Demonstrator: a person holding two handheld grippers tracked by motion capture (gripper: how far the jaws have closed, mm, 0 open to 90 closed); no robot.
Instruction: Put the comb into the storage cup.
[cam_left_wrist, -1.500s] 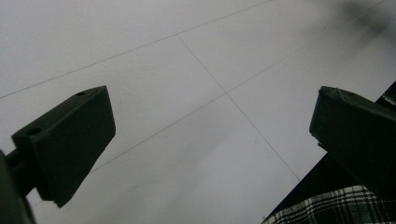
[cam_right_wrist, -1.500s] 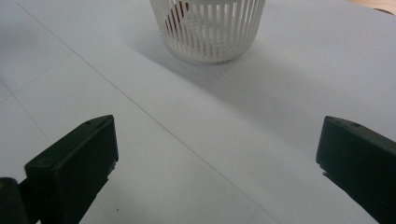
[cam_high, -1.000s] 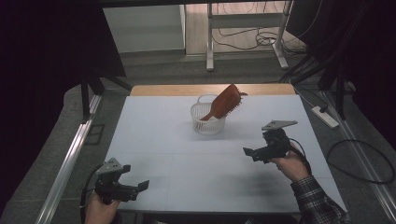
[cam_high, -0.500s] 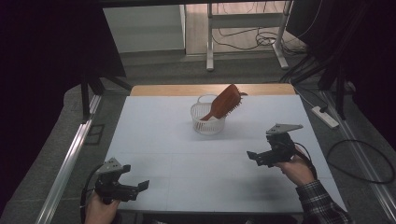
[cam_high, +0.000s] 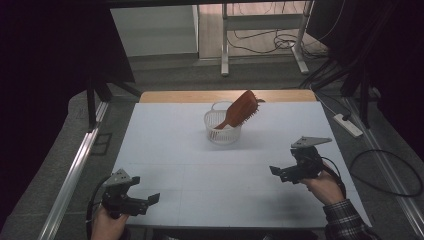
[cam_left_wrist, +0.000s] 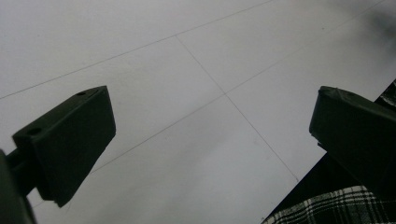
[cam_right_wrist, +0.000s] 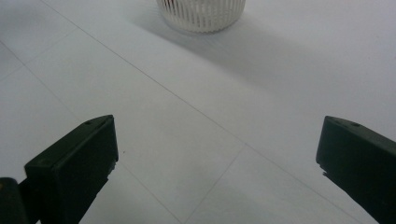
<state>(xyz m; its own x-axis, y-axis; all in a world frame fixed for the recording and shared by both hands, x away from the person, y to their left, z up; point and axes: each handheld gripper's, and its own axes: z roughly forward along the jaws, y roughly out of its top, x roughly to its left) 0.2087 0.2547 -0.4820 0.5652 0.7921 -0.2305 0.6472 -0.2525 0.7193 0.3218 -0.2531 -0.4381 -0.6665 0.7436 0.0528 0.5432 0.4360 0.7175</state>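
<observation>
Hairbrush (cam_high: 240, 109): from my high view it stands tilted in the white basket (cam_high: 222, 131), handle down inside, bristled head leaning out over the rim toward the far right.
Hidden: I cannot see the handle's end; the slatted wall blurs it.
Basket in the right gripper view: I get just its lower wall (cam_right_wrist: 201, 14), cut off by the top edge.
Left gripper (cam_high: 142, 201): at the near left corner of the table (cam_high: 170, 150), jaws spread wide, nothing between them.
Right gripper (cam_high: 280, 172): near the right edge, well apart from the basket, jaws released, empty.
Left gripper view: bare tabletop with thin lines, plus a plaid sleeve (cam_left_wrist: 327, 207) at the bottom right.
Writing: none I can read.
</observation>
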